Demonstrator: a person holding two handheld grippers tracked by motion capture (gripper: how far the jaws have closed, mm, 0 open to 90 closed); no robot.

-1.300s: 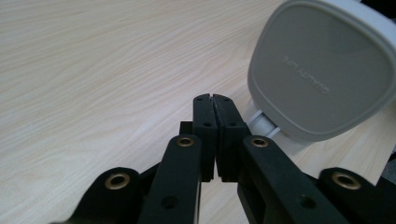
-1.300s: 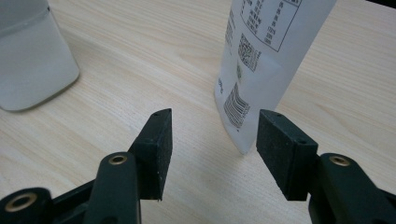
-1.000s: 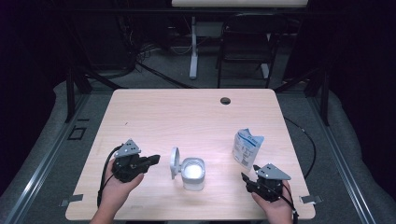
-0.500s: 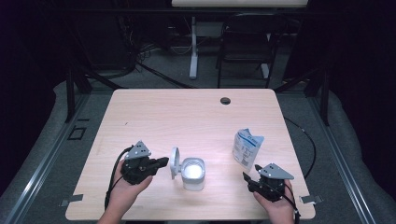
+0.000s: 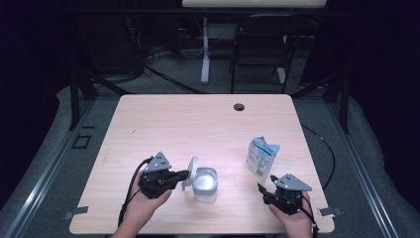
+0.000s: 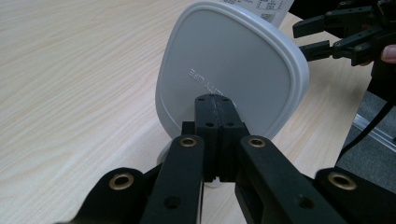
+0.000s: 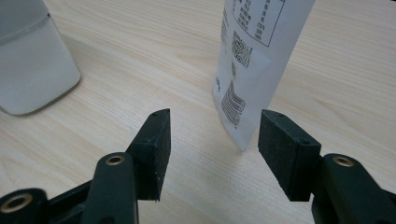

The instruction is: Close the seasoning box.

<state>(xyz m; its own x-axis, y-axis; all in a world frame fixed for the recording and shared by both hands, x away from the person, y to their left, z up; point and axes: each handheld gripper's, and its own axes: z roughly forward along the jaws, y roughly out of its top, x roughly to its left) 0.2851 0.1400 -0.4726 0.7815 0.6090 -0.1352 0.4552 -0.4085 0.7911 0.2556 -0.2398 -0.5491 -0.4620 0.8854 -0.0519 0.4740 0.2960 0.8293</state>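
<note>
Lid (image 6: pixel 224 70) clamped by L tool (image 5: pixel 184 174), held upright just beside container (image 5: pixel 205 184); lid off. R tool (image 7: pixel 212 140) unclenched, pouch (image 5: pixel 262 157) ungrasped; filling left.

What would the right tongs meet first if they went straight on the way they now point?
Most likely the white pouch: in the right gripper view it stands just ahead of the open right tongs, slightly toward one jaw. The depth between them is hard to judge.

Pale wooden tabletop (image 5: pixel 163 124), near edge: left gripper (image 5: pixel 184 174) clamping round white lid (image 5: pixel 191 171) beside clear square container (image 5: pixel 205 184); white printed pouch (image 5: pixel 261 157); right gripper (image 5: pixel 262 191), jaws apart.
</note>
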